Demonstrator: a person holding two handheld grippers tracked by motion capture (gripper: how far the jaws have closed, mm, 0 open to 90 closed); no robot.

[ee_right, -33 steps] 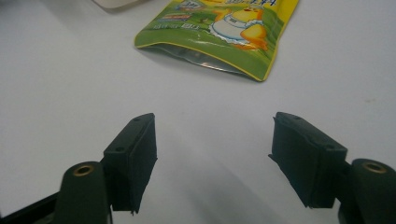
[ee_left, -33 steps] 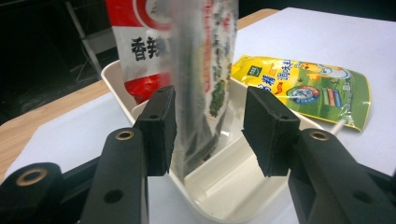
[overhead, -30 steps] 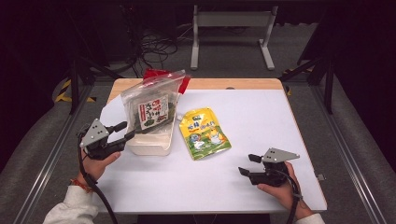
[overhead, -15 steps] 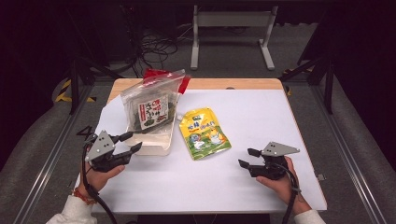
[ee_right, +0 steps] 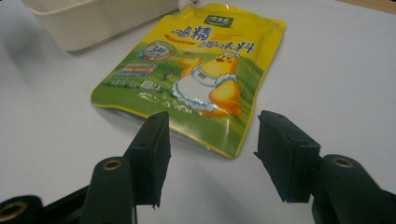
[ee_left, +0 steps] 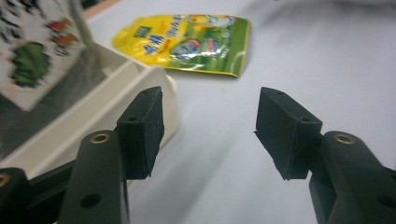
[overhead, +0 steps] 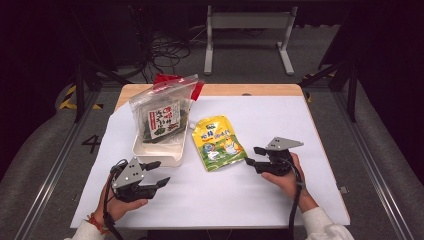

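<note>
The counter (overhead: 280,200) carries three things ahead of the two grippers, and the risks run from the bulkiest down. The white tray (overhead: 159,150) sits just ahead and to the side of the left gripper (overhead: 159,173), with a clear zip bag (overhead: 162,112) of snacks standing tilted in it. That gripper is released, its jaws have just been opening and nothing lies between them. In the left gripper view the tray's near corner (ee_left: 154,88) is right beside one jaw, so a careless sweep could likely knock the tray and tip the leaning bag over the rim.

The yellow pouch (overhead: 218,143) lies flat on the counter, directly in front of the right gripper (overhead: 251,156), its lower corner (ee_right: 229,149) just beyond the jaw tips. This gripper is also released, holding nothing, though its jaws have just been closing. The pouch looks thin and slick: if the jaws come in level with the counter they may push it away towards the tray instead of catching the edge, or pinch only the corner seam so that it slips out on lifting. Jaws that narrow too far before reaching the edge could miss it altogether.
</note>
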